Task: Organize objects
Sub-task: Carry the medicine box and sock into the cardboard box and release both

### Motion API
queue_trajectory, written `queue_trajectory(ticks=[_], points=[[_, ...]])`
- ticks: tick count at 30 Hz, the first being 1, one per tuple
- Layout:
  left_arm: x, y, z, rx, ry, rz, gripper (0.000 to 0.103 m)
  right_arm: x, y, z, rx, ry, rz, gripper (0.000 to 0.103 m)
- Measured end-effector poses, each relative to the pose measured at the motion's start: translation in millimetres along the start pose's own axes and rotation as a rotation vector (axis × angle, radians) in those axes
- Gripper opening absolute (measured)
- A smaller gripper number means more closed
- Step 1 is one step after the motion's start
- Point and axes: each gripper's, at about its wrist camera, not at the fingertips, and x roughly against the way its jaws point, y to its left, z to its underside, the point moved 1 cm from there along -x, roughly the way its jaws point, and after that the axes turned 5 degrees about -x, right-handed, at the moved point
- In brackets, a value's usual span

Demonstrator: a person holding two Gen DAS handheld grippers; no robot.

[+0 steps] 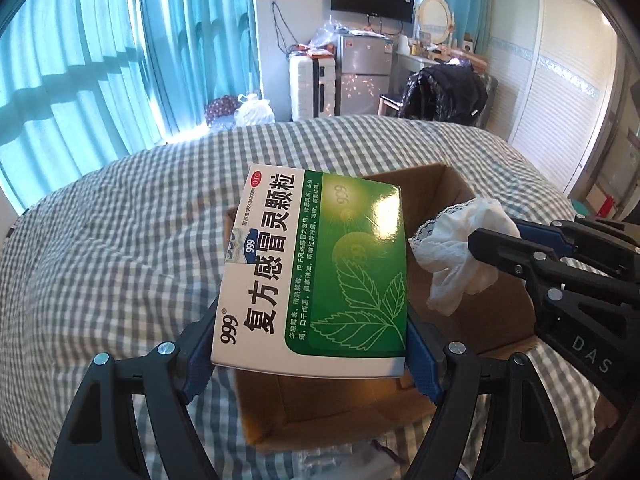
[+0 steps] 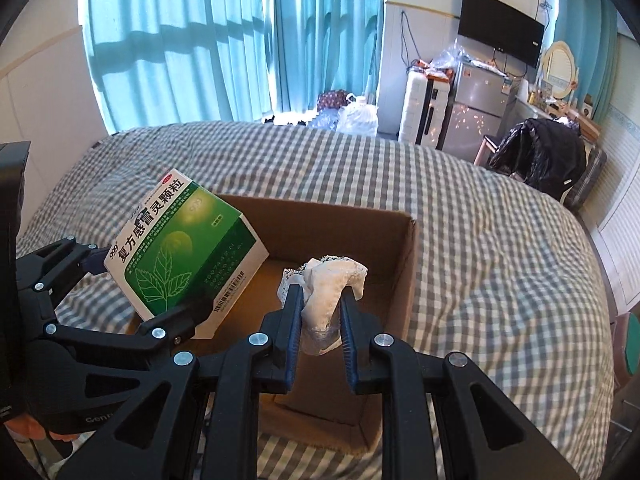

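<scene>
A green and white medicine box is clamped across its width between the blue pads of my left gripper, tilted above the open cardboard box. From the right wrist view the medicine box hangs over the cardboard box's left side, with the left gripper shut on it. My right gripper is shut on a crumpled white lace cloth held over the inside of the cardboard box. In the left wrist view the cloth and right gripper are to the right.
The cardboard box sits on a bed with a grey-and-white checked cover. Beyond the bed are teal curtains, a white suitcase, a small fridge, and a chair draped with a black jacket. A wardrobe stands at right.
</scene>
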Motion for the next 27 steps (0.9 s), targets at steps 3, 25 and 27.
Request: queue_trajectory(ticks=[3,25,27], points=[[-9.8,0.9,4.6,0.007,0.018,0.013,0.081,-10.3,-2.8,5.5,-0.006,0.013,-0.014,0.018],[161.1,2.0,-17.1,0.029,-0.149,-0.013,0.103,177.2,22.4,-6.6,0.012,-0.240,0.021,0.085],[183.9,0.2,-13.9,0.029,-0.175,-0.015,0.103,199.9,27.3,-3.5,0.014,-0.252,0.014,0.088]])
